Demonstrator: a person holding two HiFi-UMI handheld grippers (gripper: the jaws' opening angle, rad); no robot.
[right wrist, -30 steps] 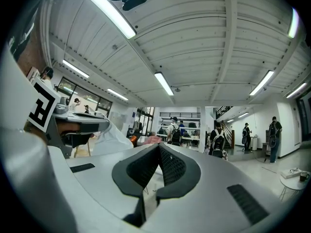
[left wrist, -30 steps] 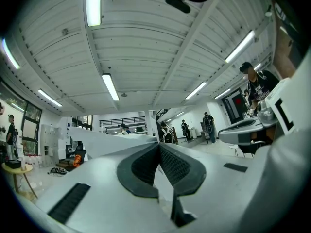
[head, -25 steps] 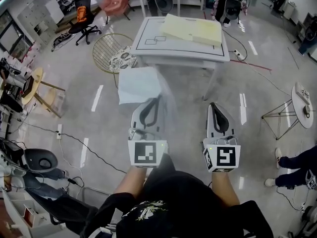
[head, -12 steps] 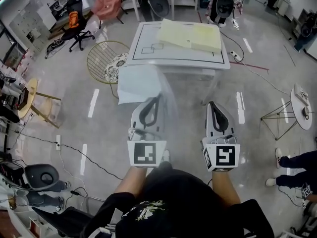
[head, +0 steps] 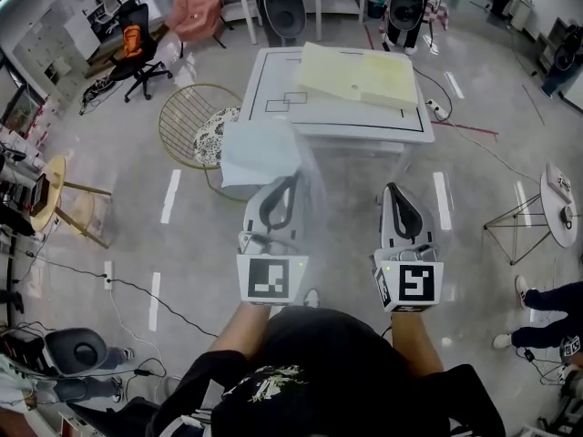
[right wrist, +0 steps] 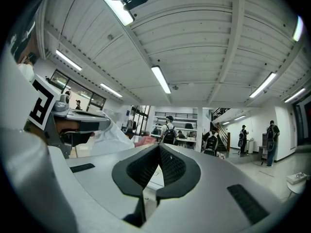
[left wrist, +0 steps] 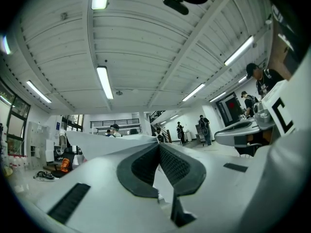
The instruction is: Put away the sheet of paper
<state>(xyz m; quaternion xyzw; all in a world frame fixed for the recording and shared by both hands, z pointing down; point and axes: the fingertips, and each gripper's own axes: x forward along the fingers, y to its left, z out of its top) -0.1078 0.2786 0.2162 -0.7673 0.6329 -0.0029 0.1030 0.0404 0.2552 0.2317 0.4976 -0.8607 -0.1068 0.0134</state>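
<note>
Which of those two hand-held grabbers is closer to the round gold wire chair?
Left. In the head view the left gripper, clamping the sheet of paper, sits just down-right of the wire chair; the right gripper is farther right, on the left gripper's other side.

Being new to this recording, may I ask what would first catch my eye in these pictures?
A white sheet of paper fans out ahead of the left gripper, whose fingers are shut on its edge, mid-frame in the head view. Beyond it stands a white table bearing pale yellow sheets, a gold wire chair at its left.
</note>
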